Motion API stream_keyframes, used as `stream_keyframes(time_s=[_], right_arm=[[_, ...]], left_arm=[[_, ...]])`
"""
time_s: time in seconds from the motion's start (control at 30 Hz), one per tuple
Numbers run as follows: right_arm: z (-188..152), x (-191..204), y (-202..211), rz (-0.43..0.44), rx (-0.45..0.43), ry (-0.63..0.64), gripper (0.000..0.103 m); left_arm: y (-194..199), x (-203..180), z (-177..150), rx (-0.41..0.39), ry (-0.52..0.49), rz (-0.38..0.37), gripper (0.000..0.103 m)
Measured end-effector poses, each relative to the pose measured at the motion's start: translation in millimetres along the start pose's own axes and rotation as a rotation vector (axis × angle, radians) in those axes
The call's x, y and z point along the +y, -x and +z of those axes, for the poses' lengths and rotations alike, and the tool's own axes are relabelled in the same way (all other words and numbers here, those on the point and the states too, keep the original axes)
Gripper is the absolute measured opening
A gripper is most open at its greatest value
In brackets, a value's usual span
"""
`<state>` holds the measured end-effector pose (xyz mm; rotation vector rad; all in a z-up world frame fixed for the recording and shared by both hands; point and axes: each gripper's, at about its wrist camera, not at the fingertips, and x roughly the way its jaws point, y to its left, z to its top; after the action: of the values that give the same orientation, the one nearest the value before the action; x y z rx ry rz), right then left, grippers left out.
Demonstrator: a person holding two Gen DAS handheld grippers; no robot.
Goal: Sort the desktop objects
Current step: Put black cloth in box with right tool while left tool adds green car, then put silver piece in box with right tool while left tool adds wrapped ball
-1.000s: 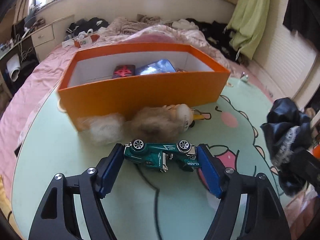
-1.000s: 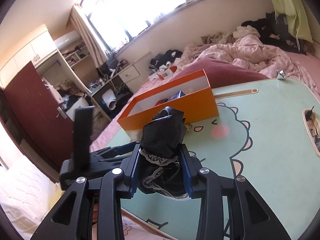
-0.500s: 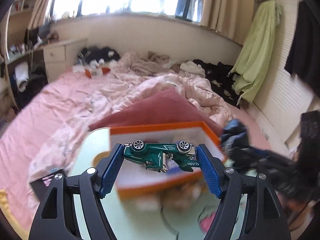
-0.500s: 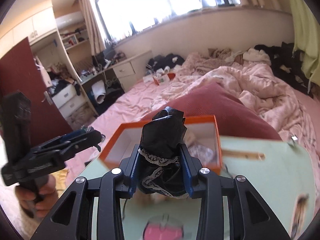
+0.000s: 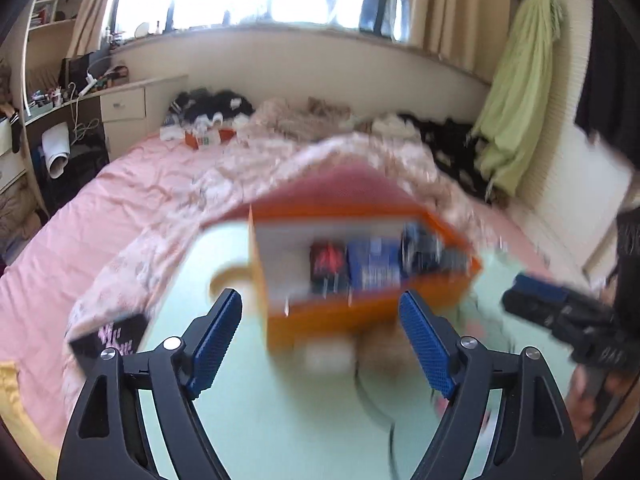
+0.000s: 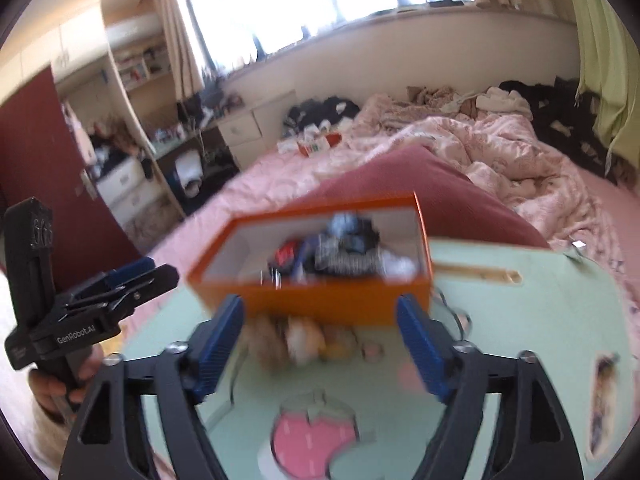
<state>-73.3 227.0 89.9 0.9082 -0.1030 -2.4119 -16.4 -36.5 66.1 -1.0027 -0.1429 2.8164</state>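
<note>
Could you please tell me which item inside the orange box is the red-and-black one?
It is the leftmost packet in the orange box, beside the blue packet; it alone shows red.

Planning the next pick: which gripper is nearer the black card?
Left. The black card lies just left of the left gripper; the right gripper is far off on the opposite side.

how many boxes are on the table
1: the orange box sits on the green table, just past both open grippers, with a fluffy toy against its near side. None hidden, seemingly.
</note>
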Motion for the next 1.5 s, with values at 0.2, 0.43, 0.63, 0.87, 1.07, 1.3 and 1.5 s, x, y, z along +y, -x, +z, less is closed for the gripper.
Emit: stream_keyframes(time_s=[0.2,0.43,0.63,0.87,1.07,1.3,1.5], right_arm=[[-55,16,-14,-0.094,0.183,0.058,0.086],[-82,11,-38,-0.209,0.271,0.095,0.102],[-84,5,-36,-0.212,0.262,0.092,0.102],[-84,4,-35,-0.211,0.261,0.091,0.102],[-84,4,-35,-0.211,0.261,0.091,0.102],[-74,-3,-26,-0.118,0.24,0.029,0.102],[-21,-70,5,-0.127,0.119,-0.127,0.102]], left_arm=[[-20,-20,-61,0.158,-0.096,0.087,0.081],[-28,-24,-71,0.146,-0.093,0.109,0.088],[-29,-22,-67,0.155,-0.094,0.107,0.089],[-29,-1,-34,0.139,0.029,0.075,0.089],[-49,-1,-15,0.154,0.048,0.079,0.075],[-68,7,-19,0.24,0.083,0.054,0.035],[-65,16,-22,0.219,0.111,0.036,0.035]])
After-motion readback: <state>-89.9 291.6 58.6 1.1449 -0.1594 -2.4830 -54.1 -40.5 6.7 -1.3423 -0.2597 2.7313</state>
